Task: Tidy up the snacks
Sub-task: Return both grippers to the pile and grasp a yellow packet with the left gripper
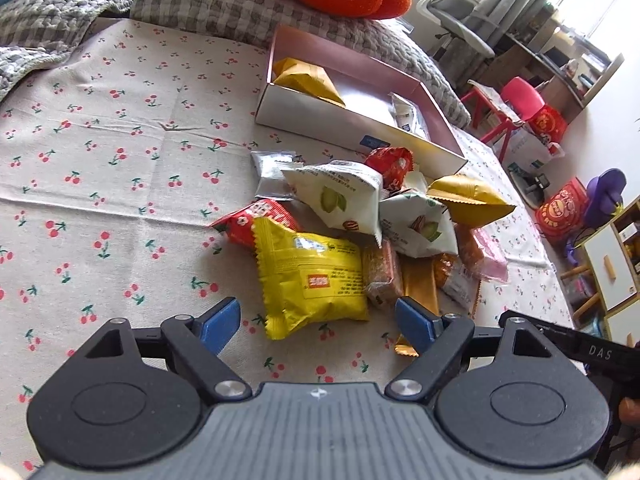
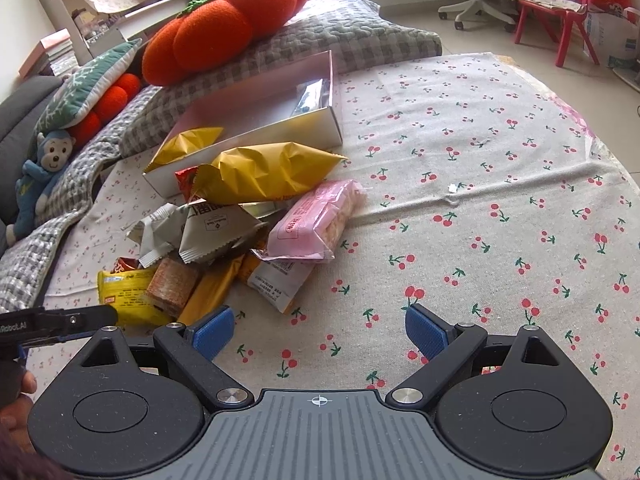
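The snacks lie in a loose heap on a cherry-print cloth (image 1: pixel 120 128) covering the surface. Behind the heap stands an open shallow box (image 1: pixel 320 114) with white outer walls and a pink interior. Inside it, one gold packet (image 1: pixel 308 80) lies at one end and a small white packet (image 1: pixel 406 114) at the other.

Left gripper (image 1: pixel 318 322): jaws open, nothing pressed between the blue pads. The lower end of a yellow packet (image 1: pixel 312 284) sits between the two pads; contact cannot be confirmed. Beside the yellow packet lie a red packet (image 1: pixel 256 220), a brown biscuit bar in clear wrap (image 1: pixel 382 276) and a gold stick packet (image 1: pixel 420 292). Further back are two white pistachio packets (image 1: pixel 344 200), a silver packet (image 1: pixel 272 172) and a second gold packet (image 1: pixel 468 198).

Right gripper (image 2: pixel 320 332): jaws open and empty, over bare cloth, to one side of the heap. A pink wafer packet (image 2: pixel 316 220) lies at the near edge of the heap, well ahead of the pads.

An orange plush cushion (image 2: pixel 224 20) rests on a grey checked quilt (image 2: pixel 320 28) behind the box.
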A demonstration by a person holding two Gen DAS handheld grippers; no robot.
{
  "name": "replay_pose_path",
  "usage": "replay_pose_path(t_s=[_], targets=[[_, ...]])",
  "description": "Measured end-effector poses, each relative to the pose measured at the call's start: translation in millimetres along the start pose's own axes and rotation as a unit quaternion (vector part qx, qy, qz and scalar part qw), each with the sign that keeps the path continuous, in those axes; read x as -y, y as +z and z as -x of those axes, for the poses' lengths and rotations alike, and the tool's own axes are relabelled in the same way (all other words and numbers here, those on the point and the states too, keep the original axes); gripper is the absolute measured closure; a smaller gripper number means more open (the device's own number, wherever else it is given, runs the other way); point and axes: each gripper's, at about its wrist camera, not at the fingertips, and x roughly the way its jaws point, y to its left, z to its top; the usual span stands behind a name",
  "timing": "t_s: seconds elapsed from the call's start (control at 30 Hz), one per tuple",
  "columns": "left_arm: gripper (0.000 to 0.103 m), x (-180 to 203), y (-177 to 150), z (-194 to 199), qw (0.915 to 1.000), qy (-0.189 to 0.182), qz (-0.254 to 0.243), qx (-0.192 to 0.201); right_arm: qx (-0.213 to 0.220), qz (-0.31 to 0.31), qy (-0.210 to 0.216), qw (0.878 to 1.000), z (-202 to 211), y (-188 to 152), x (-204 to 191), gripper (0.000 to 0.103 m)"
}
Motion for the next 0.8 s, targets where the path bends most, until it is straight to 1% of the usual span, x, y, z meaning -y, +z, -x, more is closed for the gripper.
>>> replay_pose_path(t_s=[0.1, 0.17, 0.2, 0.23, 0.27, 0.37, 0.47, 0.8], targets=[[0.031, 1.7, 2.9, -6.1, 0.9999, -0.009, 0.008, -0.003, -0.001, -0.001, -0.001, 1.0, -1.1, 0.7, 0.5, 0.009], [0.046, 1.6, 4.1, -10.9, 0.9998, -0.008, 0.015, -0.007, -0.001, -0.001, -0.001, 1.0, -1.7, 0.8, 0.5, 0.009], [0.051, 2.0, 4.7, -13.6, 0.9998, -0.005, 0.018, -0.01, -0.001, -0.001, -0.001, 1.0, -1.7, 0.8, 0.5, 0.009], [0.062, 2.4, 4.9, -15.1, 0.9998, -0.003, 0.018, -0.012, -0.002, -0.001, -0.001, 1.0, -1.7, 0.8, 0.6, 0.009], [0.067, 2.9, 5.4, -16.4, 0.9998, -0.004, 0.018, -0.012, -0.002, -0.001, -0.001, 1.0, -2.1, 0.9, 0.7, 0.009], [0.073, 2.5, 5.6, -14.4, 0.9995, -0.013, 0.027, -0.005, -0.002, -0.001, -0.001, 1.0, -2.9, 1.3, 0.8, 0.009], [0.077, 4.1, 6.1, -11.8, 0.9995, -0.017, 0.027, 0.003, -0.002, -0.004, 0.0, 1.0, -4.2, 1.9, 1.2, 0.009], [0.077, 12.6, 7.0, -21.2, 0.9995, -0.019, 0.022, -0.009, 0.003, -0.001, 0.01, 1.0, -5.5, 4.9, -4.5, 0.009]])
